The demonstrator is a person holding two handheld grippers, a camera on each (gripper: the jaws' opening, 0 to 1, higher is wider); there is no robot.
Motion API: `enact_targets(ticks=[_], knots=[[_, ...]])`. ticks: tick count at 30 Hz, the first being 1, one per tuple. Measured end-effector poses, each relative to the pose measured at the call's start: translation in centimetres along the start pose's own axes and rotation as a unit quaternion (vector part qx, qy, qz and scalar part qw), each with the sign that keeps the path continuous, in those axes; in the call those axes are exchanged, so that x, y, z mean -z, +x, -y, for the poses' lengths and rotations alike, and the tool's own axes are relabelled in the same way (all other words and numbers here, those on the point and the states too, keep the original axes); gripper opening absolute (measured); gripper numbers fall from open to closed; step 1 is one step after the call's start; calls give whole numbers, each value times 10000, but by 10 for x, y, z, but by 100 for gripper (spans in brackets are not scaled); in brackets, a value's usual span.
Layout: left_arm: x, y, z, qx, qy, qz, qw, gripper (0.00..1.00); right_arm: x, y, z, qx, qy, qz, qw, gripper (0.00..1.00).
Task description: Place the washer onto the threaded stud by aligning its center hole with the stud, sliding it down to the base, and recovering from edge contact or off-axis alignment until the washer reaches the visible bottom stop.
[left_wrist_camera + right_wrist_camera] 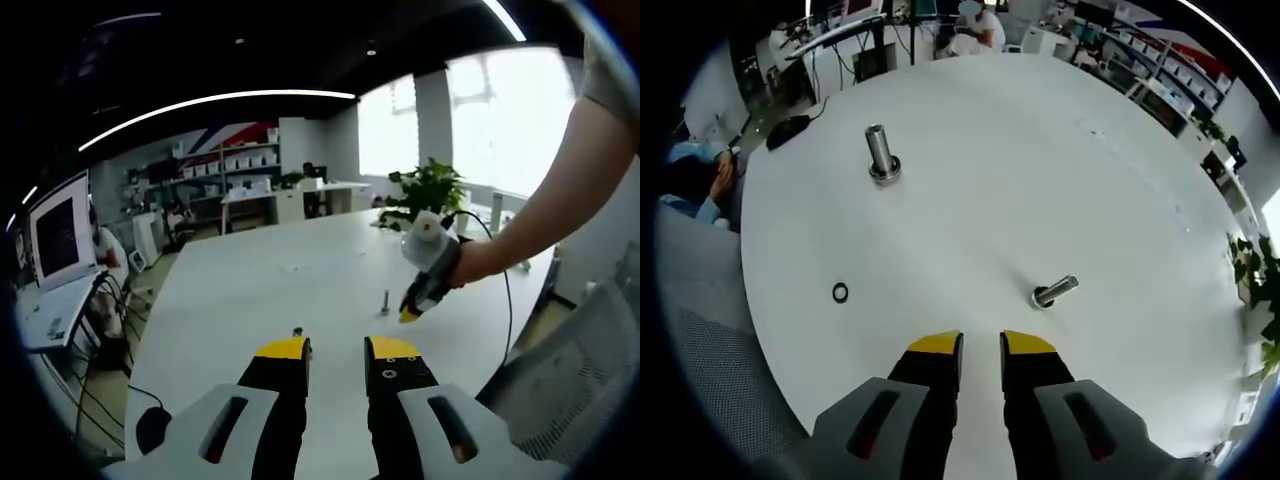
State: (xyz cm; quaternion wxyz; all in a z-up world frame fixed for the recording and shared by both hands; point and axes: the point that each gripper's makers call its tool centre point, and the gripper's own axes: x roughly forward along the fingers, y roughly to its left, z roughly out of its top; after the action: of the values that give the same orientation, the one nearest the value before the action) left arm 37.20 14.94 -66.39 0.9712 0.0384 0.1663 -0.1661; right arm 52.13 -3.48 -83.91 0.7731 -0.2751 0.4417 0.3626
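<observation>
1. Left gripper view: my left gripper [338, 347] rises from the bottom edge with its yellow-tipped jaws apart and nothing between them, over a white table [250, 290].
2. Left gripper view: I see the right gripper [410, 315] entering from the right, held in a hand [470, 262] at the end of a bare forearm. Its yellow tip points down toward the table, just beside a small upright stud [385, 302].
3. Right gripper view: my right gripper [981, 346] also stands with its jaws apart and empty, above the same white table [970, 190].
4. Right gripper view: the washer [840, 292], a small dark ring, lies flat on the table to the left of the jaws, near the table edge and well apart from both studs.
5. Right gripper view: the threaded stud [1054, 291] nearest the jaws sits just beyond and right of the right jaw's tip, and appears to lean to the right in this view. A second, taller stud [880, 153] stands farther off at upper left on a round base.
6. Surroundings: a potted plant [432, 188] stands at the table's far side in the left gripper view, and a monitor [60, 235] sits at the left.
</observation>
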Motion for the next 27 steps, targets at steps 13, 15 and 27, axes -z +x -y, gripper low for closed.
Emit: enact_targets(ticks=[13, 15, 27], knots=[[-3, -1, 0, 9, -20, 66, 10000, 20, -6, 5, -44, -291, -92, 56, 9995, 18], [-3, -1, 0, 8, -25, 74, 10000, 20, -7, 7, -51, -361, -175, 64, 9992, 18], [-2, -1, 0, 0, -20, 55, 10000, 20, -14, 10, -81, -598, -465, 220, 9969, 21]])
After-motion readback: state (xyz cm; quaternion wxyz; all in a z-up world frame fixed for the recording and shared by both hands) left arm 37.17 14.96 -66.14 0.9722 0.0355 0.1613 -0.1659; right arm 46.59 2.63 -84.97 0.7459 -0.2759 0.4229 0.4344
